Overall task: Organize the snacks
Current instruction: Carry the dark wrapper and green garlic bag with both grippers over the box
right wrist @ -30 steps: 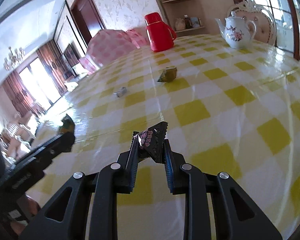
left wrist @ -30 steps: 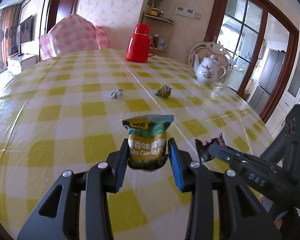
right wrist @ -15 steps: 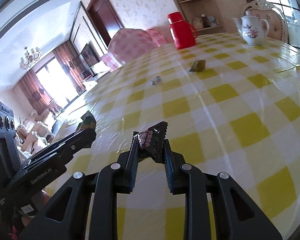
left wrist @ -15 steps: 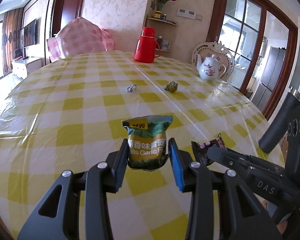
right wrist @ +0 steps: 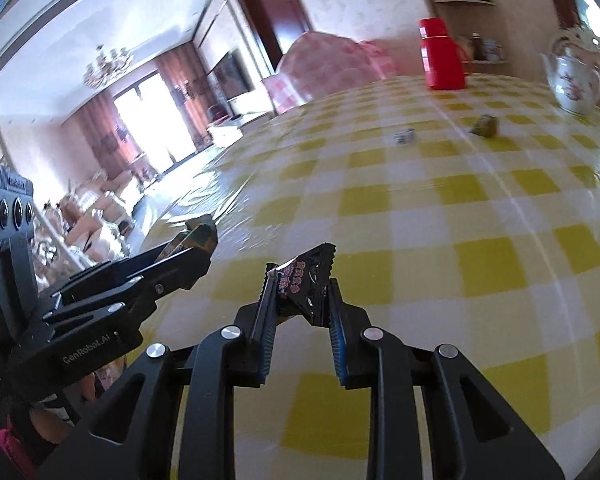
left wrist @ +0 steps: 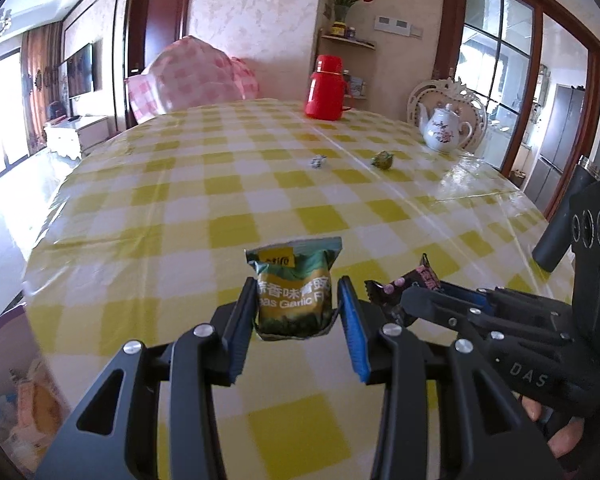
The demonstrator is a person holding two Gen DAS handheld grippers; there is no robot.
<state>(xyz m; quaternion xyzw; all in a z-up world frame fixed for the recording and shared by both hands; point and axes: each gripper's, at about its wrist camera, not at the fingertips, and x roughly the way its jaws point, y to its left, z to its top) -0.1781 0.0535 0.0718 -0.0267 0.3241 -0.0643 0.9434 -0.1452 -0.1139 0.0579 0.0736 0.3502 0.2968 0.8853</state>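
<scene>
My left gripper (left wrist: 298, 308) is shut on a green garlic-pea snack packet (left wrist: 294, 290), held upright above the near part of the yellow checked table (left wrist: 228, 184). Just to its right, my right gripper (right wrist: 302, 300) is shut on a small black candy wrapper with pink print (right wrist: 302, 280); the same black wrapper (left wrist: 404, 284) shows in the left wrist view. Far across the table lie a small silvery wrapped candy (left wrist: 318, 161) and a crumpled green snack (left wrist: 383, 159). In the right wrist view the left gripper (right wrist: 188, 256) sits at the left with the green packet (right wrist: 198, 236).
A red thermos (left wrist: 326, 88) stands at the table's far edge, a white floral teapot (left wrist: 444, 130) at the far right. A pink checked chair cover (left wrist: 192, 76) rises behind the table. A white ornate chair (left wrist: 446, 92) backs the teapot. The table's near edge runs just below me.
Both grippers have pulled back from the table's middle toward its near edge, so the far candies, thermos and teapot look smaller. Both grips are unchanged.
</scene>
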